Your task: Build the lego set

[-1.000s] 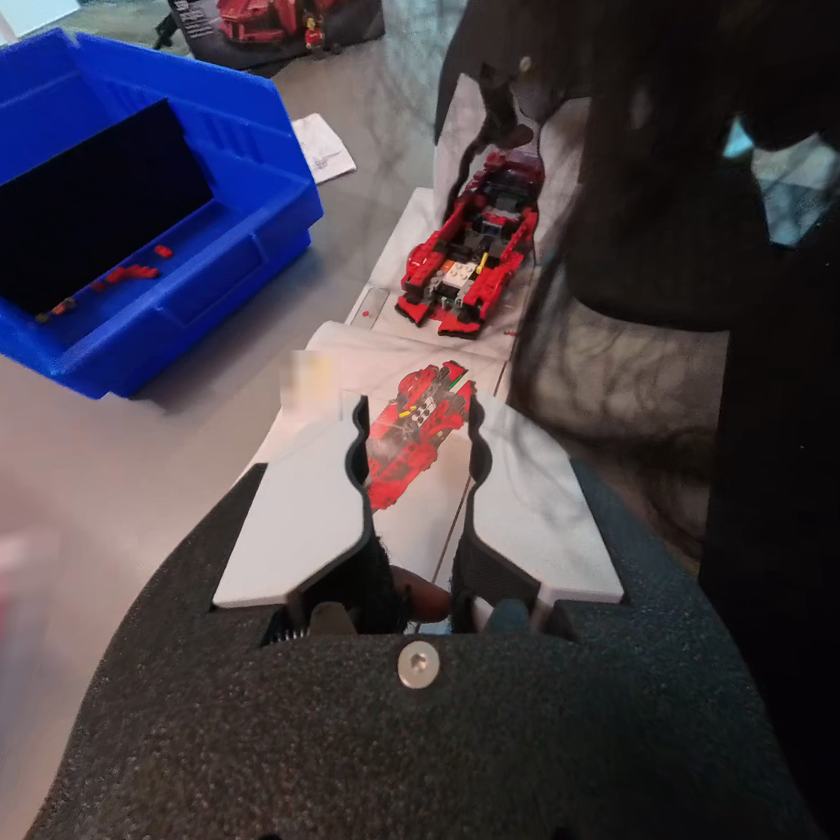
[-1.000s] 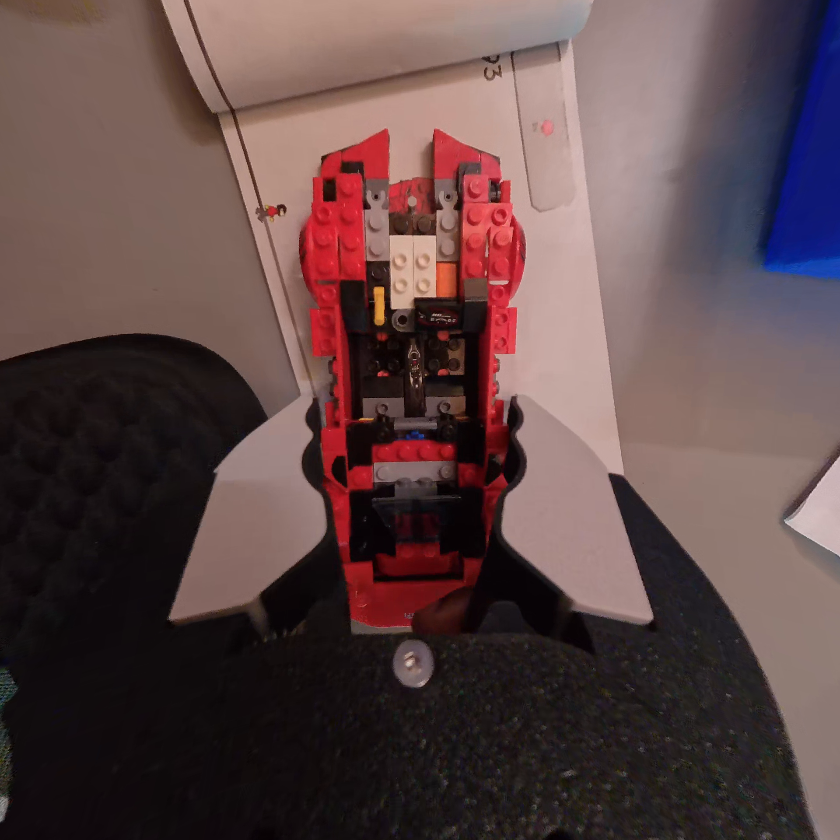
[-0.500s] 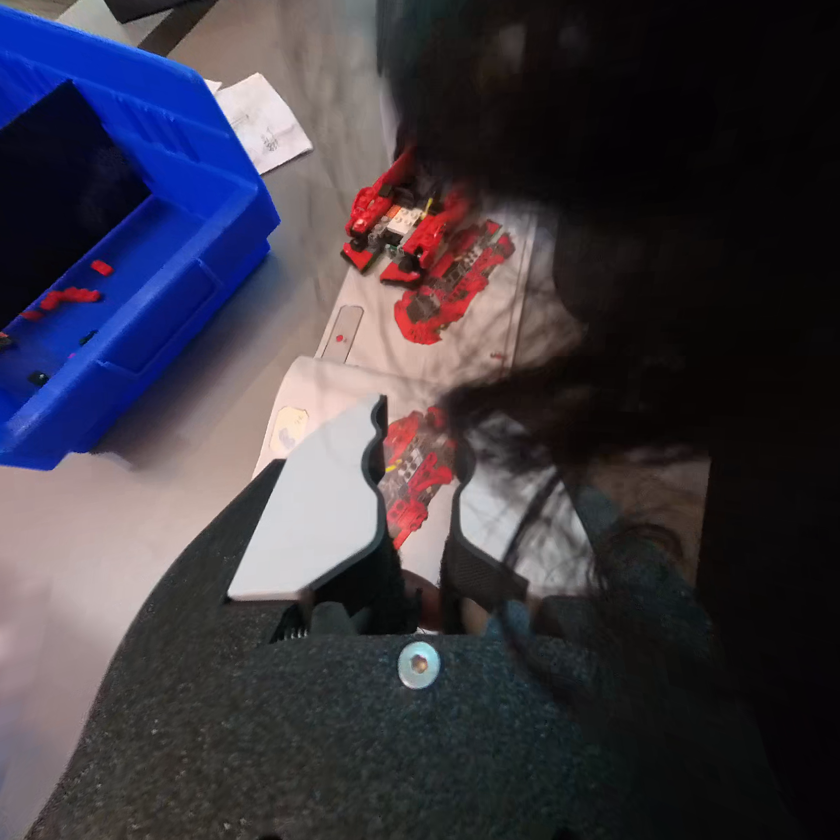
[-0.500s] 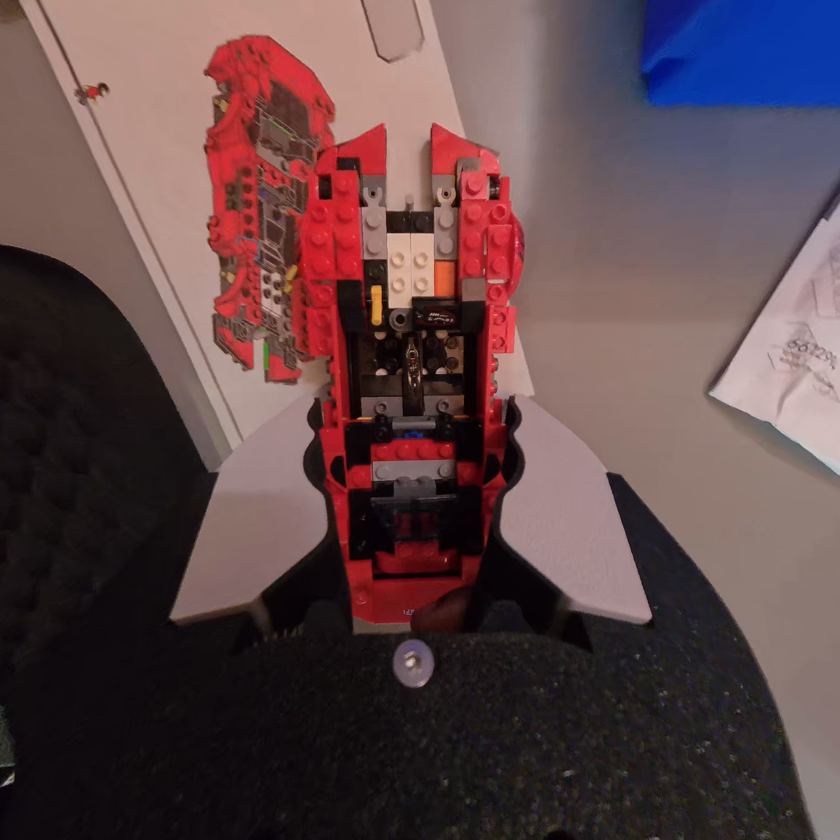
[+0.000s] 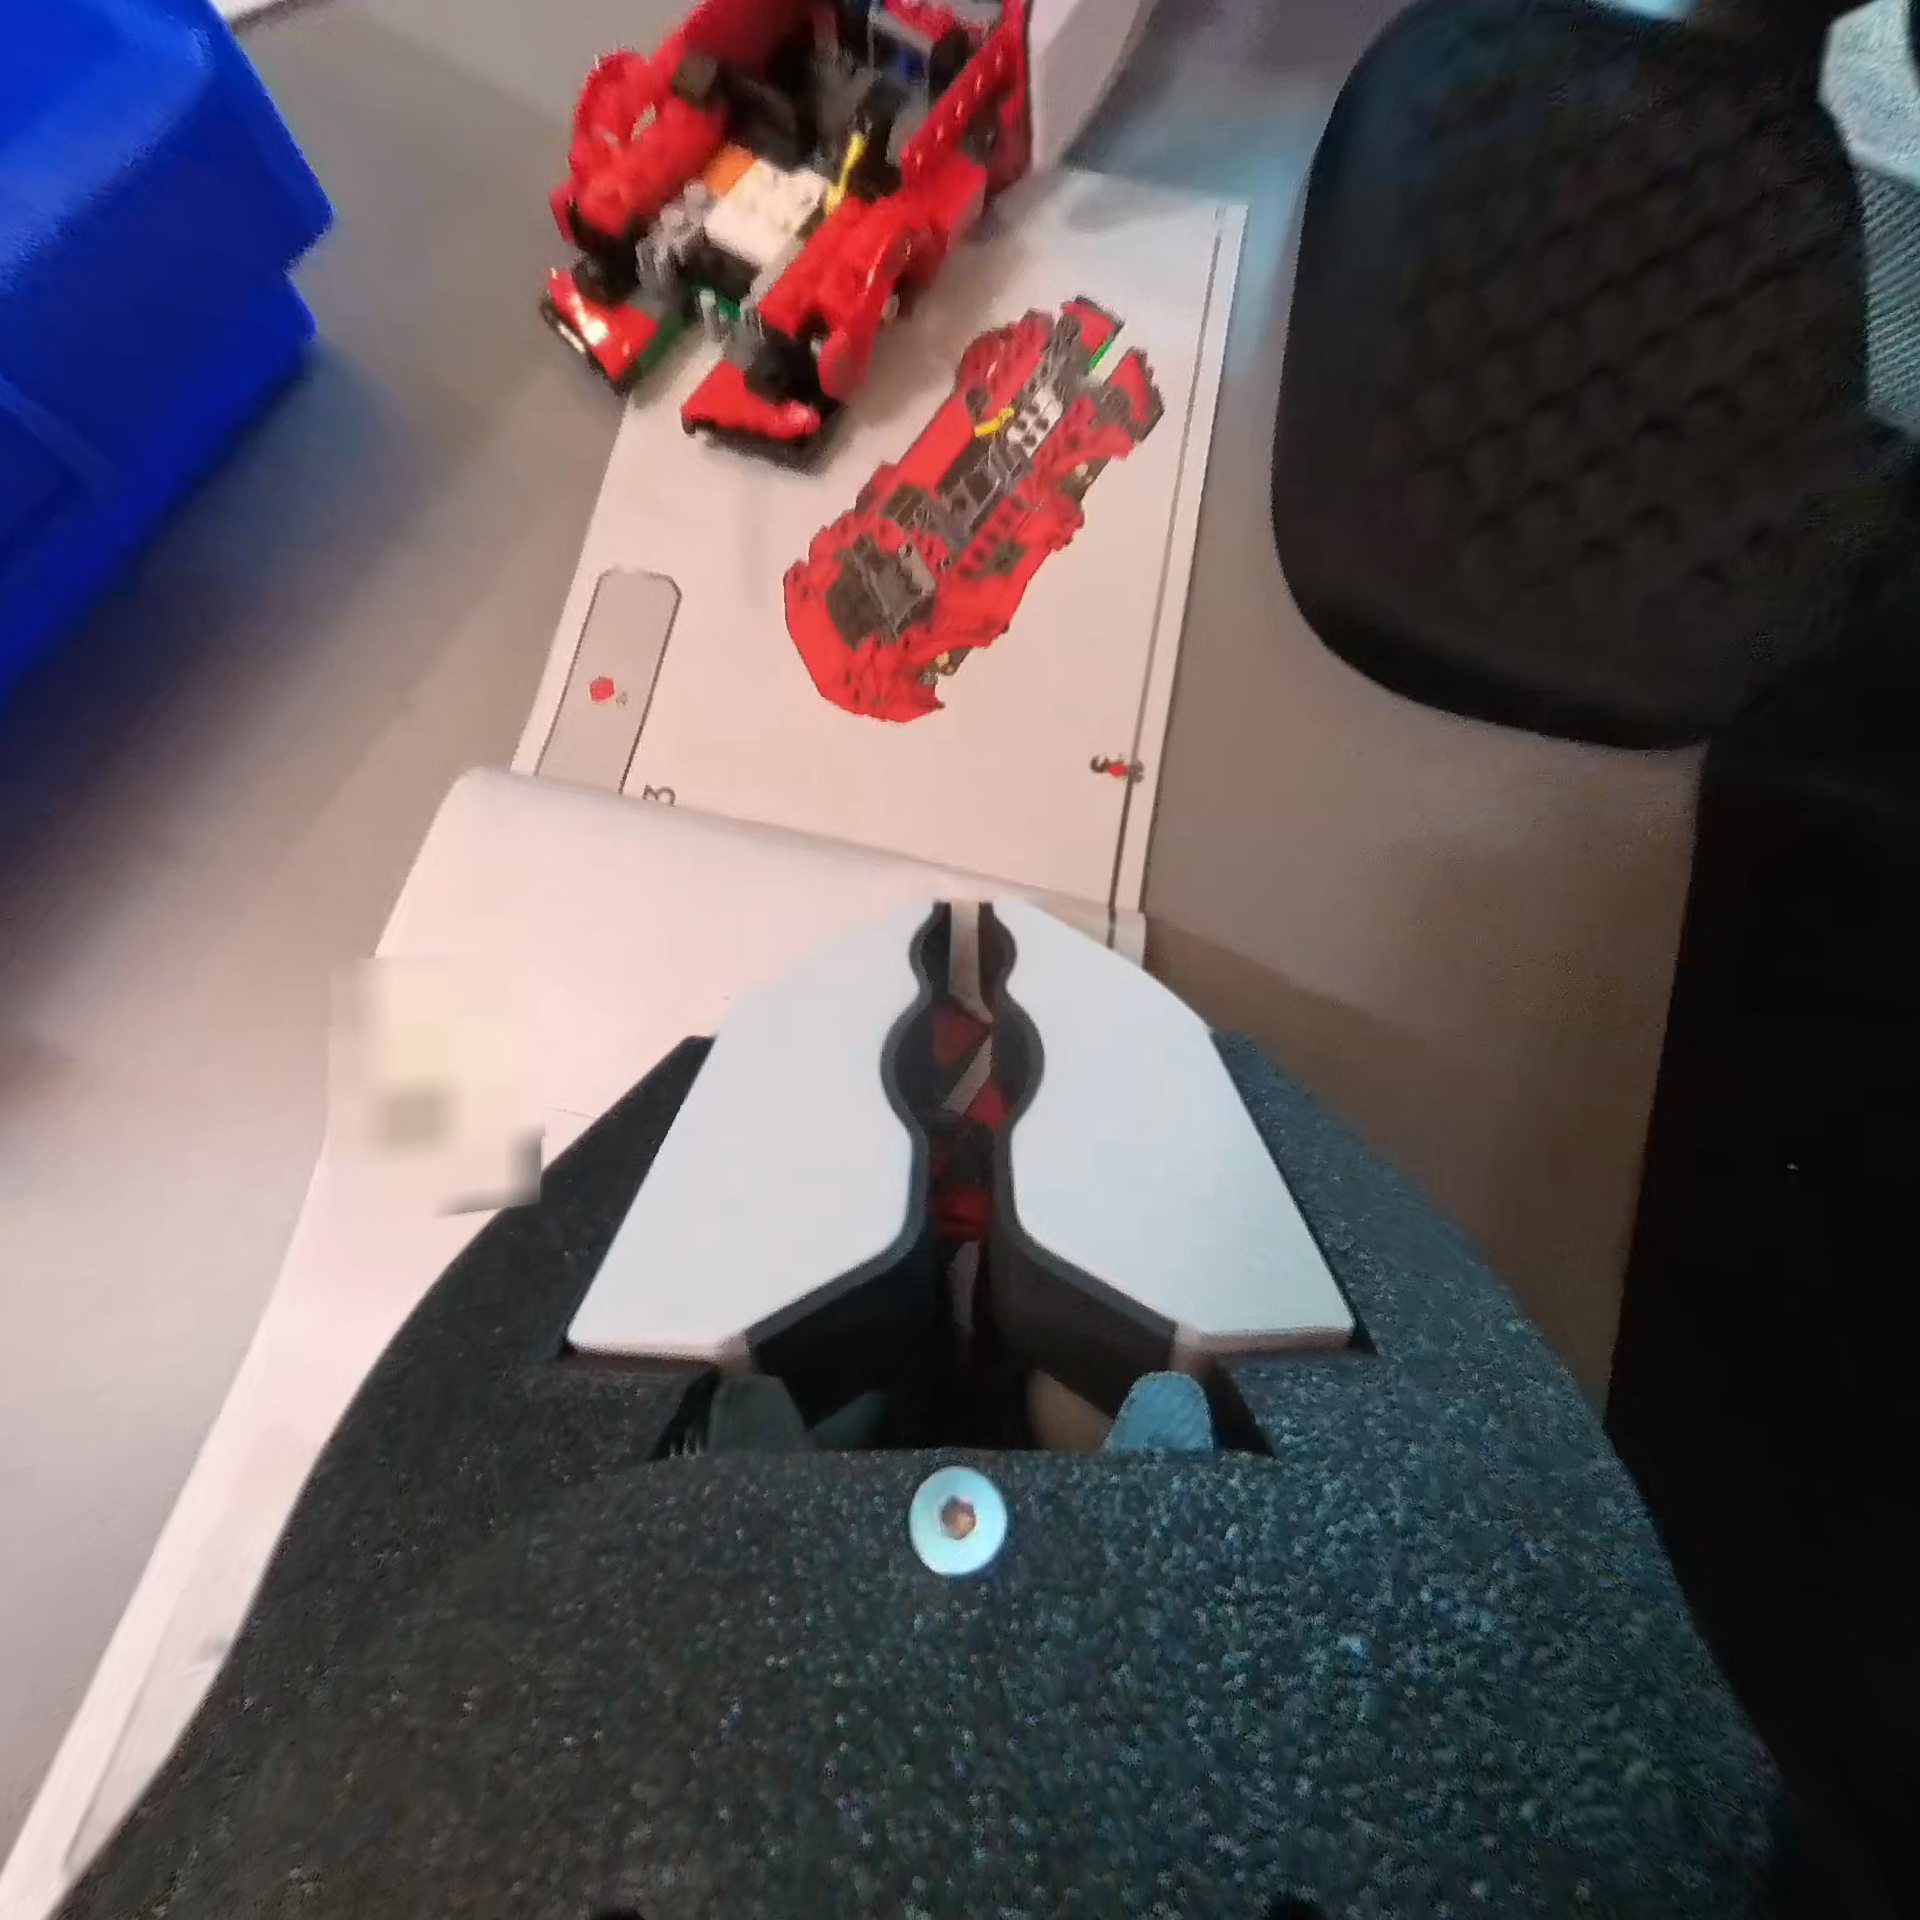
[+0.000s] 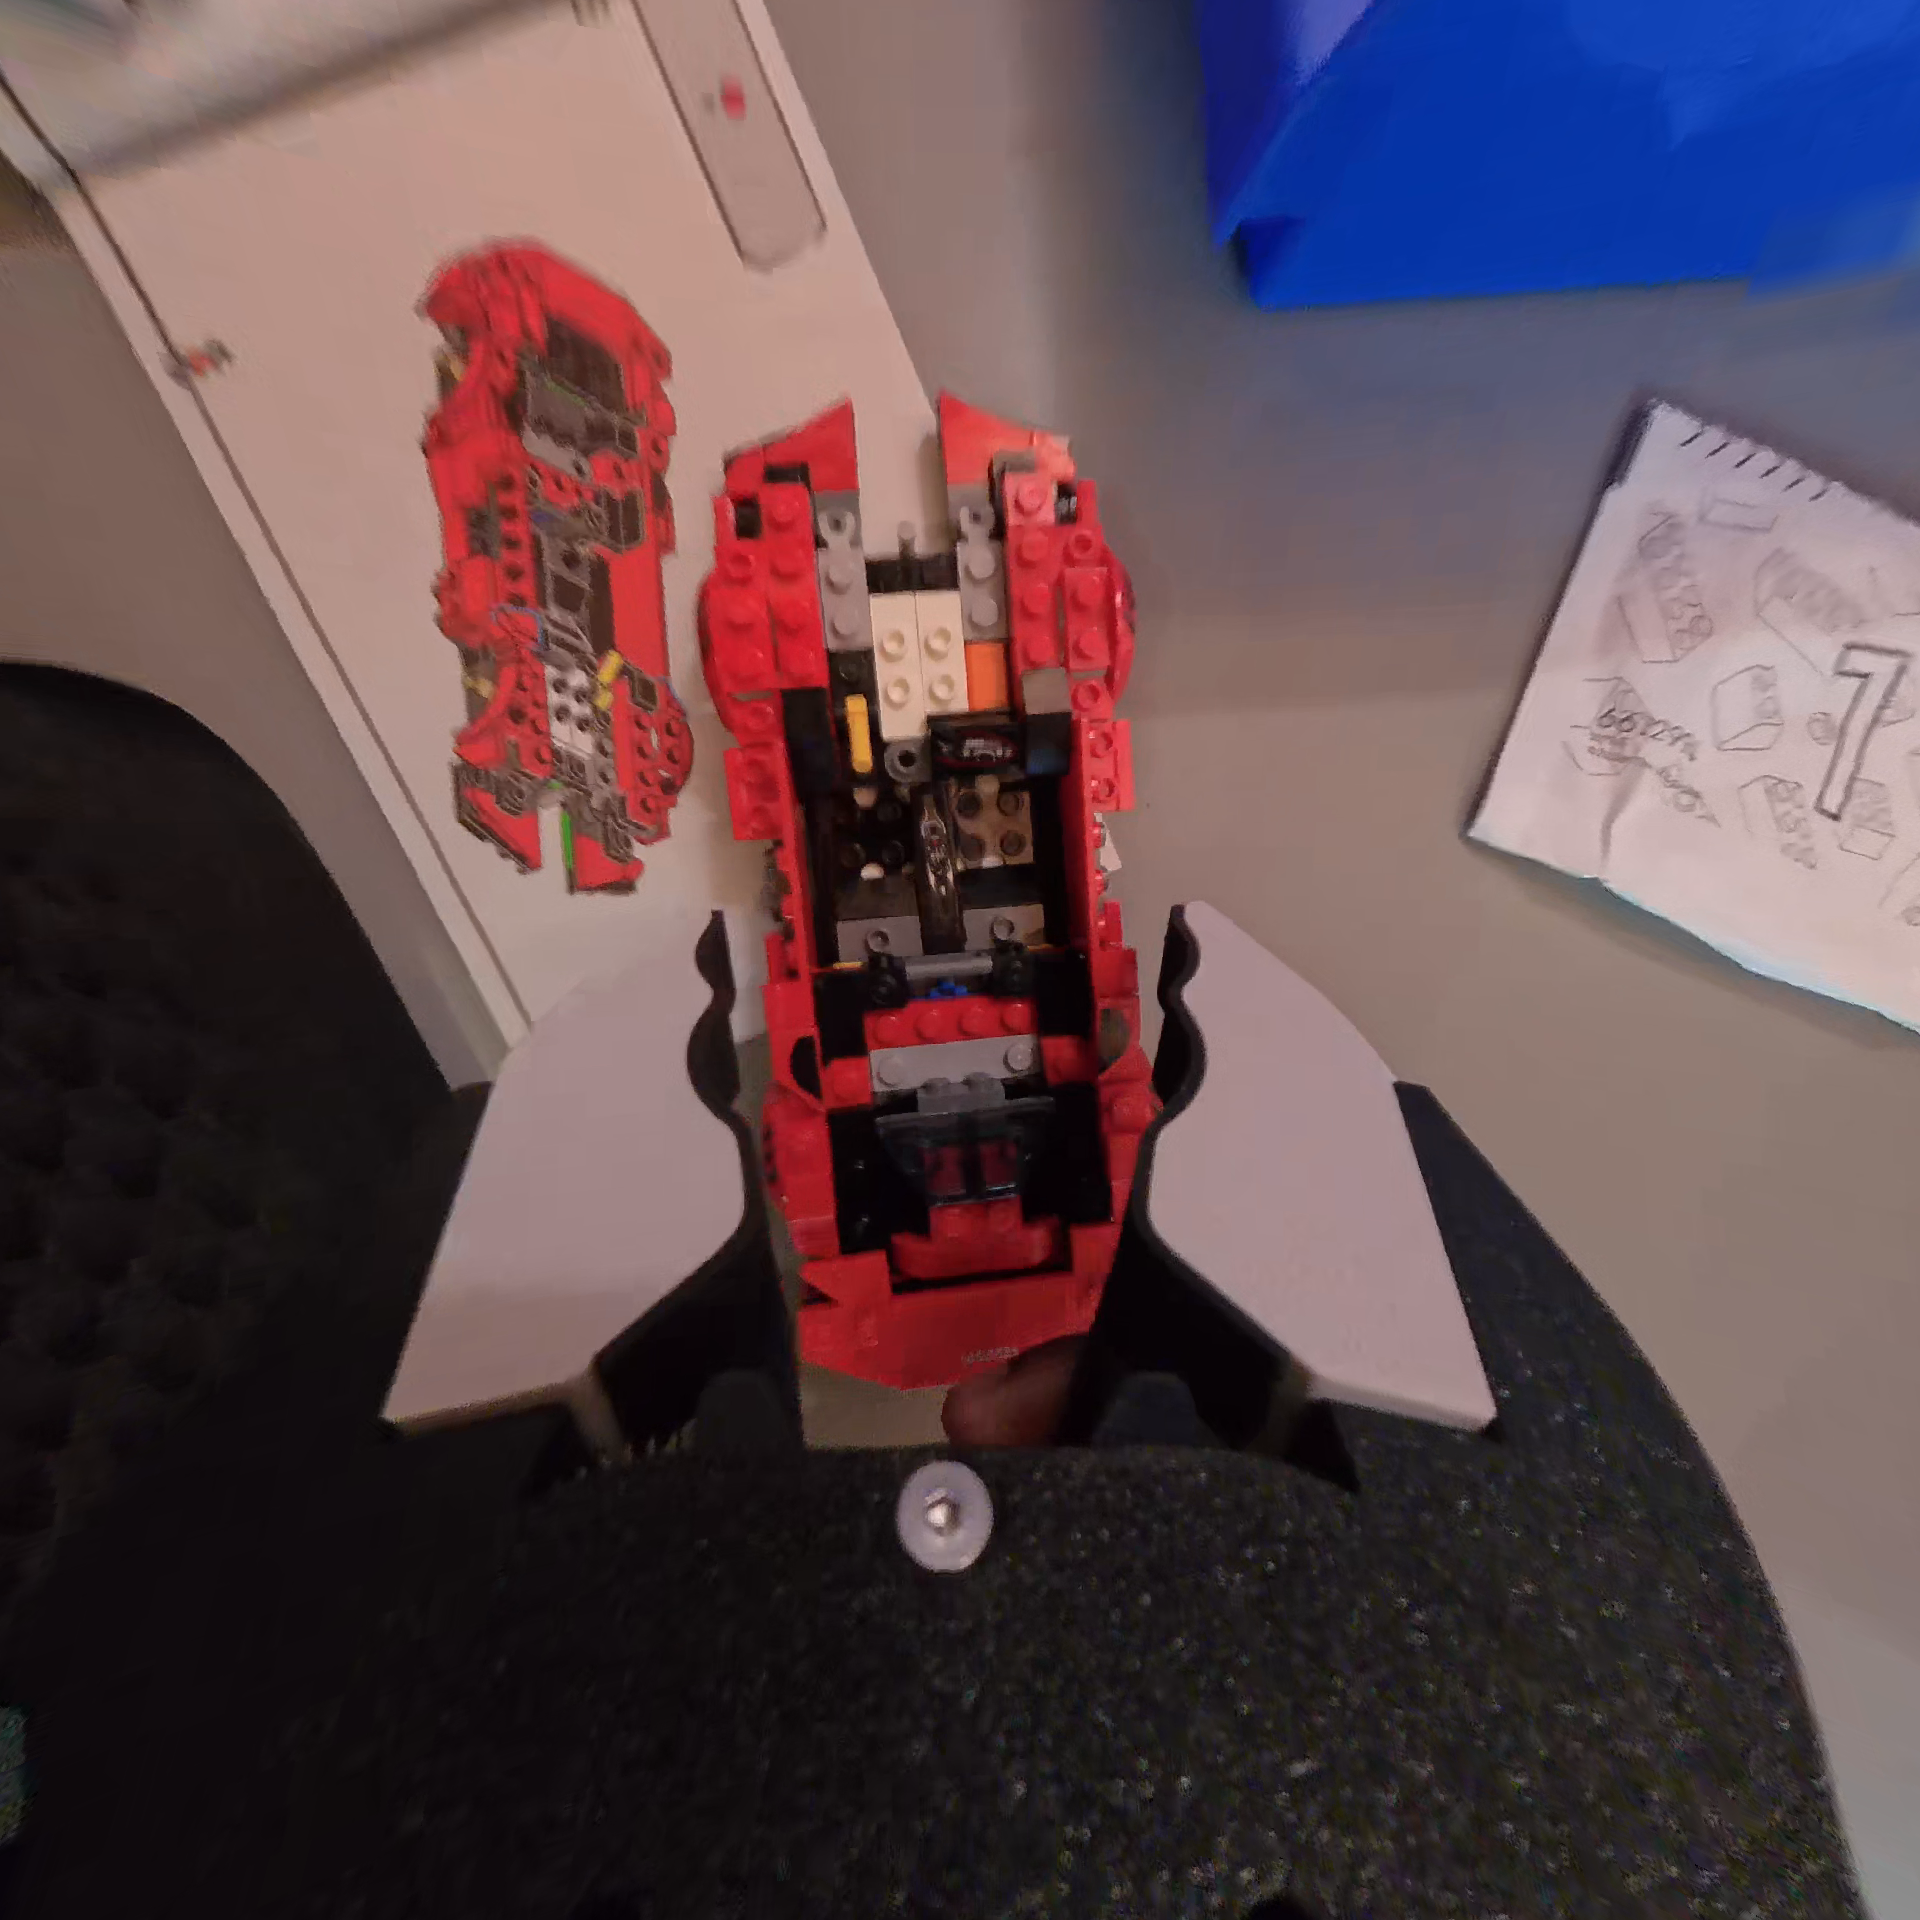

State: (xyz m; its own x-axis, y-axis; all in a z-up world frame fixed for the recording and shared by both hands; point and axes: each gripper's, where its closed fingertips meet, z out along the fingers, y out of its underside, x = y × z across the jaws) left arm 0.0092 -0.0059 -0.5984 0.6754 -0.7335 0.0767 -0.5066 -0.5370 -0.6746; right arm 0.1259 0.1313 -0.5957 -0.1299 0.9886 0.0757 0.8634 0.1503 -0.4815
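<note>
**Clamping the red car by its rear end**

The half-built red lego car (image 6: 935,675) is held at its rear end between the two fingers of the right hand-held gripper (image 6: 948,920). The fingers are spread to the car's width, and their inner pads are pressed against its red sides. The car's nose is pointed away from the camera, and its studded top, with white, grey, orange and yellow bricks, is turned upward. Its left side is seen over the right edge of the open instruction booklet (image 6: 312,260), just beside the printed picture of the car (image 6: 551,561). Whether the car is resting on the tabletop (image 6: 1299,520) or is raised off it cannot be told.

The left hand-held gripper (image 5: 961,935) is held over a curled page of the same booklet (image 5: 707,520). Its fingers are drawn almost together, so that only a thin slit is left, and nothing is seen gripped between them; only red print on the page is glimpsed through the slit. From this view the car (image 5: 790,239) is seen, blurred, at the far end of the flat page, beyond the printed picture (image 5: 966,520).

A blue bin (image 5: 125,312) is set on the tabletop (image 5: 1351,831) left of the booklet, and beside it a white paper bag (image 6: 1714,727) with line drawings is laid. A black dimpled object (image 5: 1558,364), whose kind cannot be told, is placed along the booklet's other side.
</note>
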